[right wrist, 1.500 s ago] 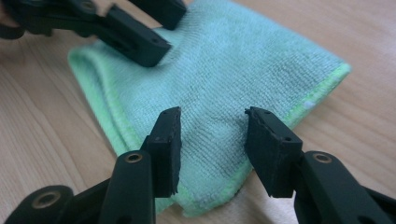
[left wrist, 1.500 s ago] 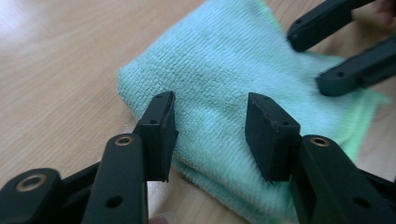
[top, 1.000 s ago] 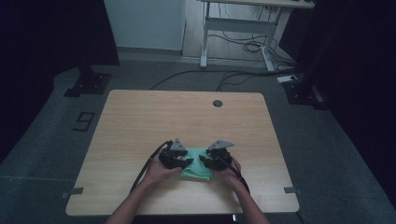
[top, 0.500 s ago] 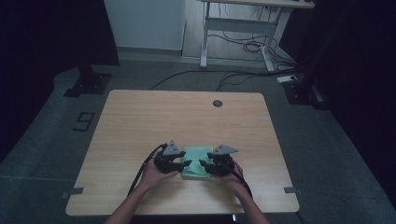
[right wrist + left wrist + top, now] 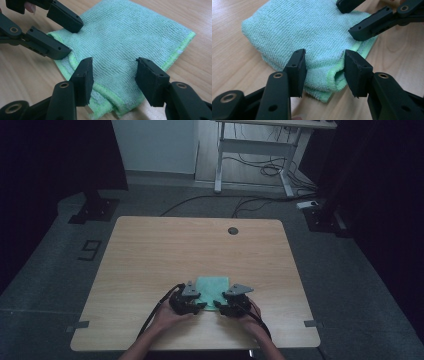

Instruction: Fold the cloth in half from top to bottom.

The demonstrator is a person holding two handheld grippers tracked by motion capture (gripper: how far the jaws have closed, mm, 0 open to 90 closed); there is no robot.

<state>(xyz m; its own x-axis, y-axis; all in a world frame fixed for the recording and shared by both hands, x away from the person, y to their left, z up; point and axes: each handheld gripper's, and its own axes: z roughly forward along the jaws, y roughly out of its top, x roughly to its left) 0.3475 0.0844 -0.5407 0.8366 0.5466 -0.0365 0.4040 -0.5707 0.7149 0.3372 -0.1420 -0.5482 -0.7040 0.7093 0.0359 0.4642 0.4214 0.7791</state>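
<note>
Light wood table point(image 5: 150, 255), dim grey-floored room, folded green cloth point(image 5: 212, 284), both grippers' fingers spread, released.

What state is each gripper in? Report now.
Left gripper: open, jaws astride the green cloth's near edge.
Right gripper: open, jaws over the cloth, holding nothing.

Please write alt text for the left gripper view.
The left gripper has its two black jaws open around the near corner of a folded green microfibre cloth on a wooden table. The right gripper reaches the cloth's far edge.

Lab: dark curtains point(image 5: 60, 155), stand bases point(image 5: 95, 207)
</note>
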